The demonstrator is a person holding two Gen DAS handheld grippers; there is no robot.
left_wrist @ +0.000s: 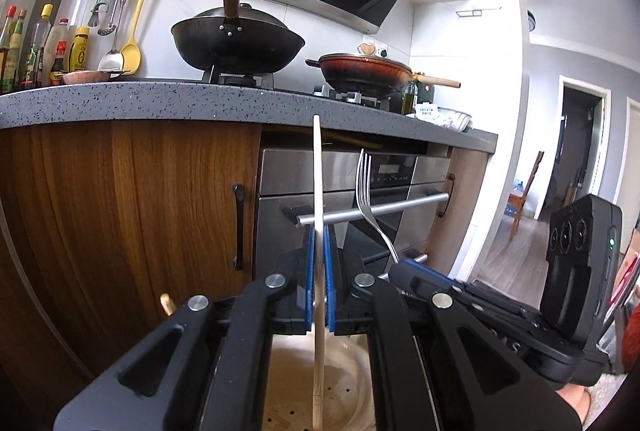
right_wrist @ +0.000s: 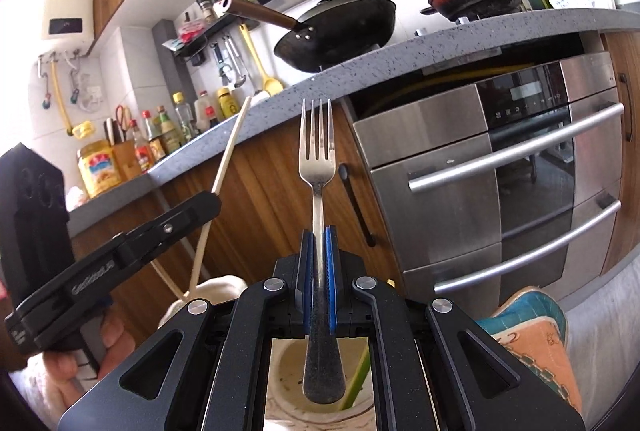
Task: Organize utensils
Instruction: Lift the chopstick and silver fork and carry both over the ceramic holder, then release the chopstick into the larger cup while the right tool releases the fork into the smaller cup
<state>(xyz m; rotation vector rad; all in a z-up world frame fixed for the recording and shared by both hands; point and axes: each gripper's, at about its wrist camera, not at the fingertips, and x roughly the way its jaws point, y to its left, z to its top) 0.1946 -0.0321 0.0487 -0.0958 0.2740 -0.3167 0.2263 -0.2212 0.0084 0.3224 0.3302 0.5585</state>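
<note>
Below our grippers sits a pale round bowl [right_wrist: 288,363], partly hidden by the frames. Our risk, we judge, is slippage: the slim pale wooden chopstick [left_wrist: 317,199] and the silver metal fork [right_wrist: 317,167] are both pinched at a single narrow point, upright, so a jolt or tilt could let either pivot or drop. Our left gripper [left_wrist: 318,271] is pressed nearly together on the chopstick. Our right gripper [right_wrist: 319,271] clamps the fork's handle, tines up, before the steel oven [right_wrist: 460,167].
</note>
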